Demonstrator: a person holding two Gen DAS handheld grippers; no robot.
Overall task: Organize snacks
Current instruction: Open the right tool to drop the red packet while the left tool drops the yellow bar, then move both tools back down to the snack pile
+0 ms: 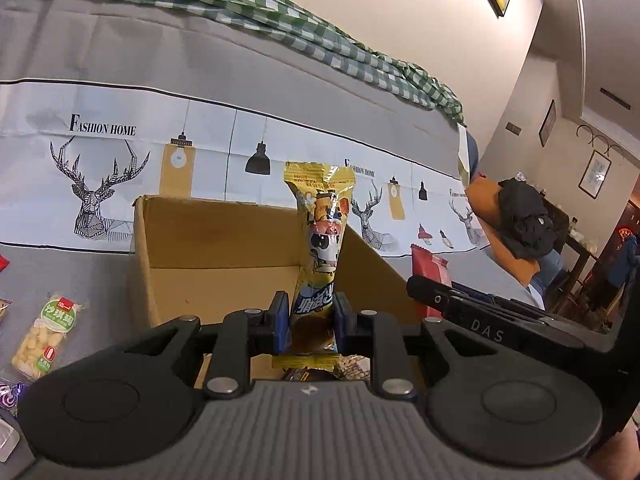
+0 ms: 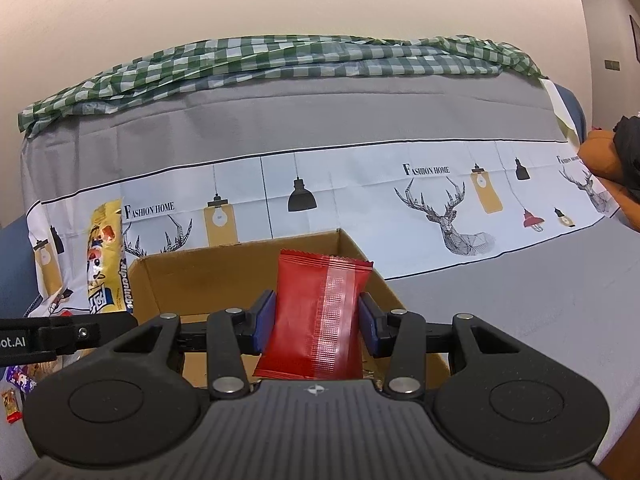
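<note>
My left gripper (image 1: 311, 322) is shut on a long yellow snack packet (image 1: 320, 236) that stands upright over the open cardboard box (image 1: 224, 256). My right gripper (image 2: 316, 320) is shut on a red snack packet (image 2: 320, 312), held upright over the same box (image 2: 208, 276). The yellow packet also shows at the left of the right wrist view (image 2: 105, 256). The red packet shows at the right of the left wrist view (image 1: 430, 276), with the right gripper's body beside it. Some snacks lie in the box bottom (image 1: 352, 368).
The box sits on a grey sofa cover with a deer print (image 1: 96, 188). Loose snacks lie left of the box, among them a green-labelled packet (image 1: 48, 332) and small sweets (image 2: 16, 388). A green checked cloth (image 2: 280, 60) drapes the sofa back.
</note>
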